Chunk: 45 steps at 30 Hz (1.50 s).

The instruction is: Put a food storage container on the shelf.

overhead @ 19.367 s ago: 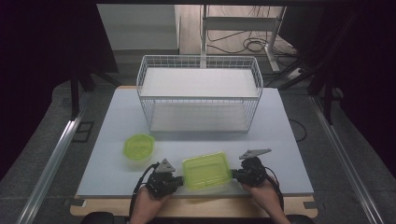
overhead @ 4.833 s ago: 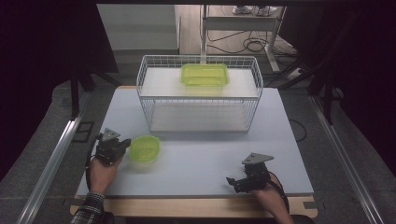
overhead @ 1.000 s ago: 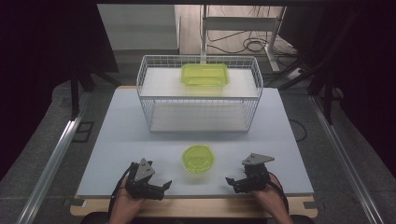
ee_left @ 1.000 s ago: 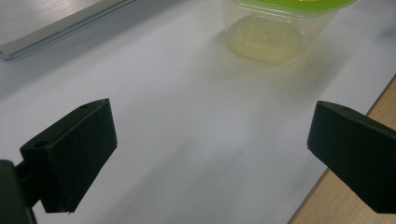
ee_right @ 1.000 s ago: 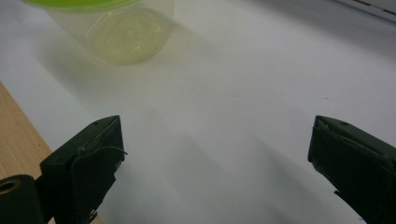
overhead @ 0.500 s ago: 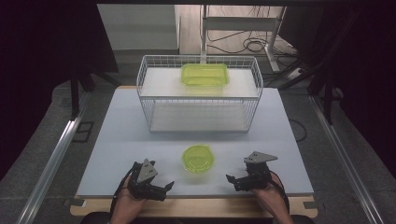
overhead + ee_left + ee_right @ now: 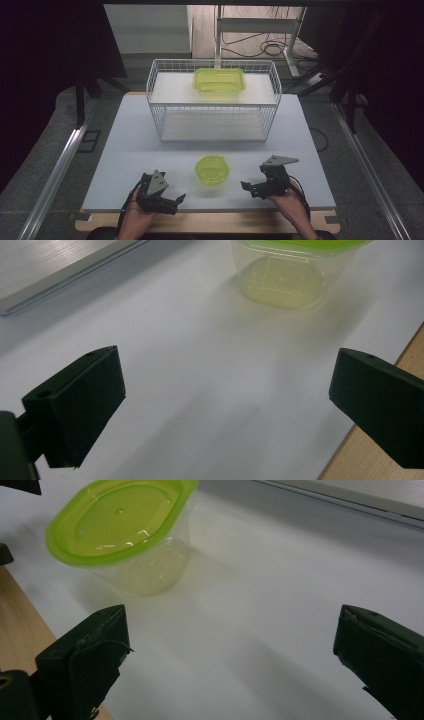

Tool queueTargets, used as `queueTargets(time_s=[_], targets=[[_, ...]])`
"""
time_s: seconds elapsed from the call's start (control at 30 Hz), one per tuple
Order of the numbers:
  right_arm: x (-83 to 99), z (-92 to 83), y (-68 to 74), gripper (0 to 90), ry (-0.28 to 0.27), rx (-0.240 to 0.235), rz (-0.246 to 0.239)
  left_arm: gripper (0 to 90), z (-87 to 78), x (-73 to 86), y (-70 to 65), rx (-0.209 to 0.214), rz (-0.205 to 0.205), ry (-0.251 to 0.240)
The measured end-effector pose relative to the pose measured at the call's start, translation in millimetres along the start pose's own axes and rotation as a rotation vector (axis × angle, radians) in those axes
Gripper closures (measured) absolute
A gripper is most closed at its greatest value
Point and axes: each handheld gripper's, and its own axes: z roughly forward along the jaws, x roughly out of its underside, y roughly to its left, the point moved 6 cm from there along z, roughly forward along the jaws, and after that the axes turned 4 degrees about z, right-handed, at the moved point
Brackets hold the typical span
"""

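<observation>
- Here the small round tub (image 7: 212,169) stands on the bench (image 7: 125,135) between the two claws, apart from both, its green lid on.
- It lies up and to the right of the left claw (image 7: 172,201), and left of the right claw (image 7: 249,187).
- The right one seems slightly nearer, though that is hard to judge.
- Both claws are spread wide, empty, held low over the bench's near edge.

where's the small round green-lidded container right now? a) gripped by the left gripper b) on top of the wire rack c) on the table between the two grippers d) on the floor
c: the small round container sits on the white table, between the open left gripper and the open right gripper, touched by neither.
</observation>
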Motion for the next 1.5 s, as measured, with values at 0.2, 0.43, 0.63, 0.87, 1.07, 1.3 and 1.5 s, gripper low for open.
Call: queueTargets(time_s=[0.2,0.43,0.63,0.87,1.07,1.3,1.5], targets=[[-9.0,1.5,2.0,1.6,0.027,-0.049,0.066,1.4,0.6,0.3,-0.4,0.004,0.002,0.005],[-25.7,3.7,3.5,11.5,0.029,-0.085,0.11,1.4,0.6,0.4,0.0,0.002,-0.004,0.003],[-40.3,12.0,8.3,20.4,0.043,-0.12,0.098,1.5,0.9,1.0,0.4,0.001,0.002,0.011],[-48.8,24.0,10.4,32.9,0.063,-0.193,0.13,1.5,1.1,1.7,0.4,-0.002,0.006,0.019],[-55.3,35.5,6.6,43.7,0.083,-0.258,0.164,1.7,1.9,2.1,0.4,-0.006,0.009,0.024],[-59.5,49.7,3.8,54.2,0.118,-0.318,0.209,1.8,1.6,2.0,0.6,-0.007,0.008,0.023],[-62.3,58.5,3.8,60.7,0.141,-0.359,0.245,1.8,1.4,1.9,0.4,-0.005,0.009,0.022]])
